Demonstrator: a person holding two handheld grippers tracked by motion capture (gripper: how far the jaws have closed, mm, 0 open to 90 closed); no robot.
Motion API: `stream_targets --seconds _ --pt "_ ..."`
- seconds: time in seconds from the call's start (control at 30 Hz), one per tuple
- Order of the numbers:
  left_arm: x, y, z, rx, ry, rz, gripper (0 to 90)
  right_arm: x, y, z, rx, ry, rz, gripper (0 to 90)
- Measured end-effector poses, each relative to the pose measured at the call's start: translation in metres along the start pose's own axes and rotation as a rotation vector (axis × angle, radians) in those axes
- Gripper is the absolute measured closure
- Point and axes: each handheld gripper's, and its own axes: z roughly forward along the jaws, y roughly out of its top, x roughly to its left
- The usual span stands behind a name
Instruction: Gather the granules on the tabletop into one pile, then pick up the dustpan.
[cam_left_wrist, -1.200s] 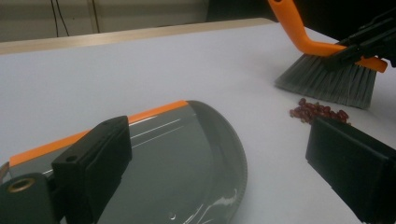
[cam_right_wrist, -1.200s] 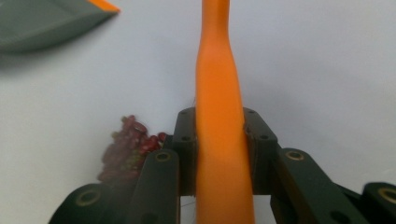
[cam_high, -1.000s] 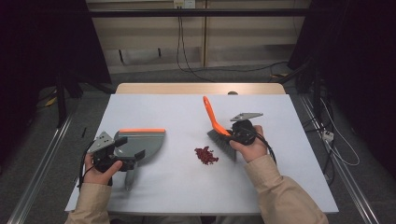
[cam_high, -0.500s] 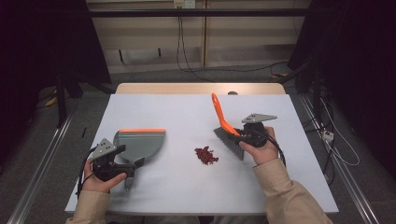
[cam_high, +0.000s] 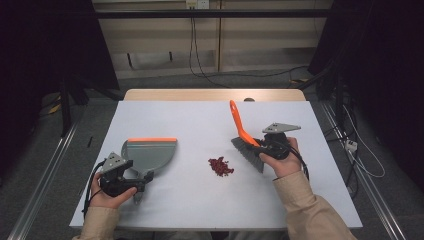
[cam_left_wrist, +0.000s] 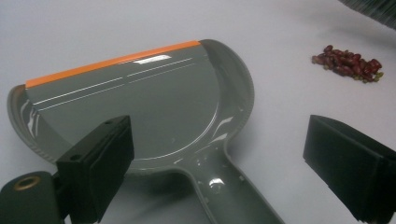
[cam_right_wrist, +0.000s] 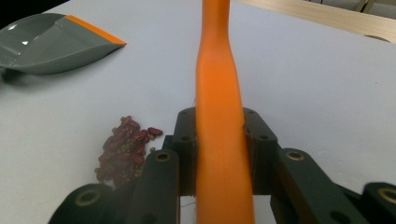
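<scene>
Right tongs (cam_high: 256, 148) clamping the orange handle of a hand brush (cam_high: 239, 124), jaws pressing on both sides of the handle as seen in the right gripper view (cam_right_wrist: 219, 154); handle rising up and away toward the far edge of the worktop (cam_high: 200, 107), grey bristle head (cam_high: 248, 152) sitting low, just right of the spill. Left tongs (cam_high: 142, 181) standing apart, nothing pinched; in the left gripper view (cam_left_wrist: 219, 158) the two black pads lying either side of the dustpan's grey stem, not touching it. Dustpan (cam_high: 148, 154) lying flat on the left half of the worktop, orange lip (cam_left_wrist: 112, 60) facing the far side, pan empty and glossy. Small heap of dark red beans (cam_high: 220, 166) resting near the worktop's middle, between dustpan and brush, well apart from the dustpan, near the bristles; a few greenish pieces mixed in, visible in the right gripper view (cam_right_wrist: 122, 151). Both hands gripping their tool bodies near the front edge, beige sleeves entering from the bottom of the high view.
</scene>
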Motion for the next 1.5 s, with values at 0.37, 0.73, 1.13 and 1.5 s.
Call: stream_targets --seconds 0.37,0.73,1.13,1.5 --pt "0.002 -0.007 -0.005 0.020 0.051 0.014 9.4 -0.001 -0.002 0.000 0.000 -0.011 -0.007 70.9" --pt "0.005 -0.012 -0.004 0.087 0.119 0.004 9.3 -0.003 -0.003 -0.001 -0.008 -0.018 -0.006 70.8" --pt "0.016 -0.014 -0.005 0.178 0.063 -0.045 39.5 -0.005 -0.005 -0.004 -0.006 -0.030 0.001 70.8" --pt "0.019 -0.006 0.002 0.235 0.046 -0.024 62.6 -0.005 -0.005 -0.005 -0.012 -0.029 -0.002 70.8"
